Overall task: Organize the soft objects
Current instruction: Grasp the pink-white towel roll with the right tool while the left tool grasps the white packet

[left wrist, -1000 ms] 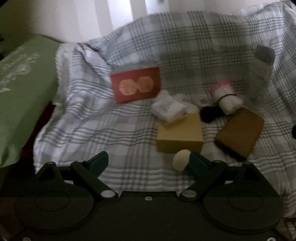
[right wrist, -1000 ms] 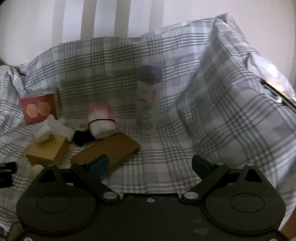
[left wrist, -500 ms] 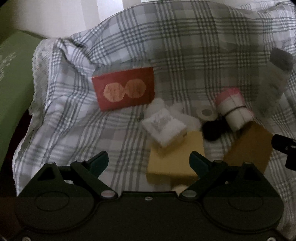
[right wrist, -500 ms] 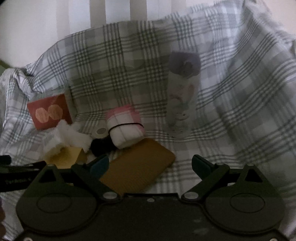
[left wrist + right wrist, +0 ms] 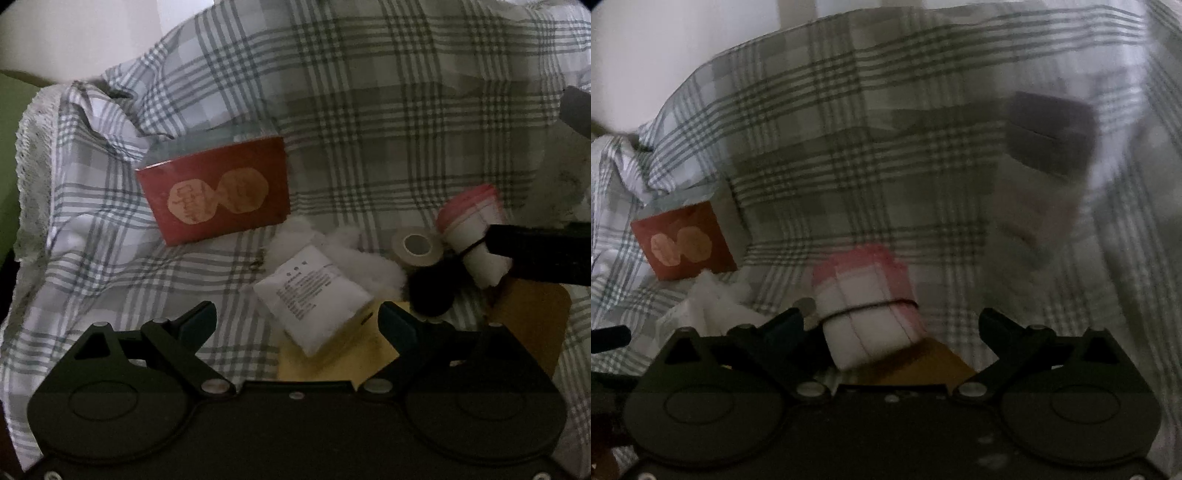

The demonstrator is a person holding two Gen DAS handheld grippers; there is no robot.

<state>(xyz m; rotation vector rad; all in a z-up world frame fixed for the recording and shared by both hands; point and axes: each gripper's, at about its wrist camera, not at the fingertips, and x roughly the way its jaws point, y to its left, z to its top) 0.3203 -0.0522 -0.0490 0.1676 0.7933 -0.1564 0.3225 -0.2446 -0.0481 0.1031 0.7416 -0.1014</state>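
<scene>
My right gripper (image 5: 892, 325) nearer pink-white roll (image 5: 866, 310): roll dead ahead between just-widened jaws, untouched, long axis pointing away. Left gripper (image 5: 297, 319) agape, empty.

Banded pink-white cloth roll (image 5: 866, 314) — plaid sheet (image 5: 886, 147)

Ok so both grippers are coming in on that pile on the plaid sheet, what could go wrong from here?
1. The right gripper has just been opening, with the pink and white roll off-centre between its fingers; closing now might pinch only its edge.
2. The white packet lies tilted on the yellow sponge, so the open left gripper could knock it off.
3. The right gripper's finger reaches in close beside the left; they might collide.
</scene>
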